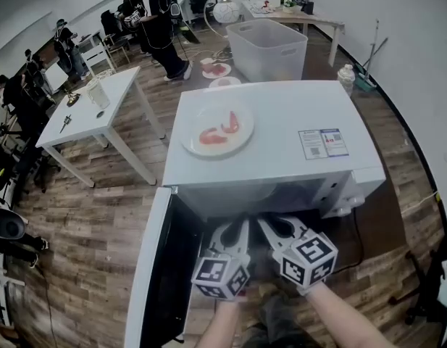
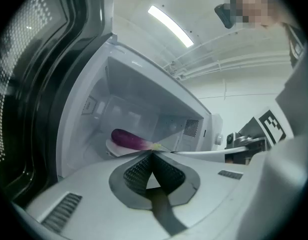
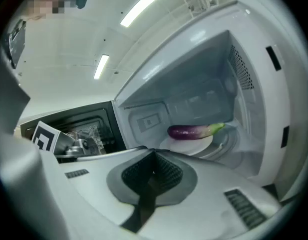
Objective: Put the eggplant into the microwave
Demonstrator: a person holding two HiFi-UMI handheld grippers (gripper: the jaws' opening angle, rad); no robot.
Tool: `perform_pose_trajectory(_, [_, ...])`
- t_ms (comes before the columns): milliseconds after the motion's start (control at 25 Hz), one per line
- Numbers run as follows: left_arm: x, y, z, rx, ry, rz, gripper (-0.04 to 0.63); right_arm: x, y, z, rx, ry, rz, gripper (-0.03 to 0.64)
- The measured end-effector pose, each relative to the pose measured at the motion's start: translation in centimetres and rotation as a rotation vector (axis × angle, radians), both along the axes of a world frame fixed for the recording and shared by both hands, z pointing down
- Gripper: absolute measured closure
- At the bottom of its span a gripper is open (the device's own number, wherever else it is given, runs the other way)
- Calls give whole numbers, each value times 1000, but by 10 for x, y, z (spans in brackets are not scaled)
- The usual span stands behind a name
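The eggplant (image 3: 193, 131) lies on its side on a white plate (image 3: 191, 145) inside the microwave (image 1: 281, 158), whose door (image 1: 154, 267) stands swung open at the left. Both grippers are at the near side of the opening, side by side, pointing in. The left gripper (image 2: 153, 152) has its jaws pressed together with nothing between them, and so does the right gripper (image 3: 154, 151). The eggplant sits farther in than both tips and seems clear of them.
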State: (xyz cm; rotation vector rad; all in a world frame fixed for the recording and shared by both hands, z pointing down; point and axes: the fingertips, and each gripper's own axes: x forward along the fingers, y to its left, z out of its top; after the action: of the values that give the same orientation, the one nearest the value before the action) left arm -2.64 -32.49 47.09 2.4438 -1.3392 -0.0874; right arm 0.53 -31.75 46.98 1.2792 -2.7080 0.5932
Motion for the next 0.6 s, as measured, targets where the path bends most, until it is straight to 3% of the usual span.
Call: perform_pose_trajectory(600, [16,55,-64,27,-14,61,595,6,57,-55,23,58,-41,617])
